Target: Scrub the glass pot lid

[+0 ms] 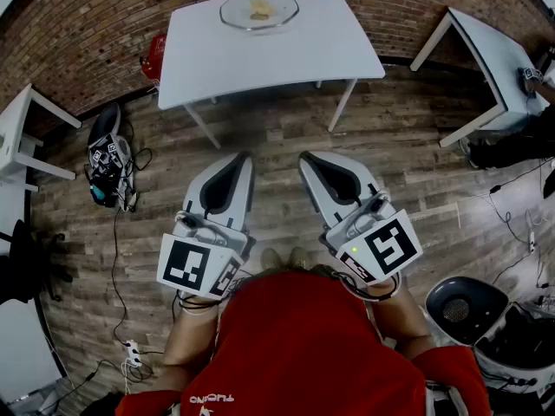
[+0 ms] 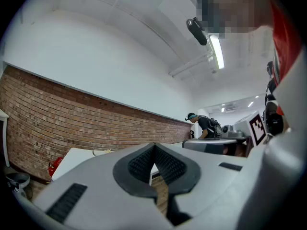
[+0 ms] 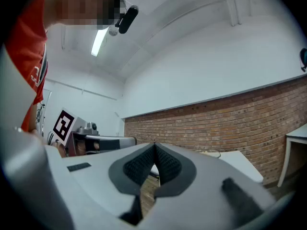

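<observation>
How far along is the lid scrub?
Done: nothing visible. In hand: nothing; left tongs and right tongs are both shut and empty, held over the floor, short of the white table. Left: everything; the glass lid lies on the table, a yellowish piece at its middle, untouched.

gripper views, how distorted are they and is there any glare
Left gripper view: heavy fisheye, the brick wall bows, the corners go black, and the ceiling light glares. Right gripper view: same bowing and dark corners, with the light strip blown out.
</observation>
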{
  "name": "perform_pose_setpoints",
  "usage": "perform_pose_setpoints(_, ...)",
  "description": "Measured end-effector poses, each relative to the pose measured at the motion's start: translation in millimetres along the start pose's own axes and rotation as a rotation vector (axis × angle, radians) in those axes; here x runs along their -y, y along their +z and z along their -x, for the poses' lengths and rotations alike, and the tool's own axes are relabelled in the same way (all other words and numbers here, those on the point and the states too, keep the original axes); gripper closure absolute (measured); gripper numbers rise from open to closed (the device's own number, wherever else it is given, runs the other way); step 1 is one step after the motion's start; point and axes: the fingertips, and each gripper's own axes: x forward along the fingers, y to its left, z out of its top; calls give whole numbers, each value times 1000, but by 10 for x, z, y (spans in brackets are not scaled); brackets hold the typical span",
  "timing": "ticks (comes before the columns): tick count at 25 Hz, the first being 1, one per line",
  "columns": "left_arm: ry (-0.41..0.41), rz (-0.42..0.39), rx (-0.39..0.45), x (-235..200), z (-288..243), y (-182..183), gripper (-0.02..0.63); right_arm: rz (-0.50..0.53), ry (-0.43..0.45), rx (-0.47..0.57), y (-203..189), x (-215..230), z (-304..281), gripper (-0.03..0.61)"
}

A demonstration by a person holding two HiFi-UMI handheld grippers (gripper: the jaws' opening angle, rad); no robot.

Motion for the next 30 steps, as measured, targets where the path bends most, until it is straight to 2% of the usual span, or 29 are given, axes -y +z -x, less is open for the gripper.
perform_pose_setpoints(12, 18, -2, 3, -5, -14, -4, 597, -32, 16, 21, 9, 50, 12, 549)
perform_pose_setpoints(20, 53, -7, 11, 45, -156, -3, 597, -29, -6, 38, 43, 349, 137, 548)
perform_pose_setpoints(30, 101, -18, 15, 185, -399, 20, 597, -19, 25, 24, 35, 695, 268, 548)
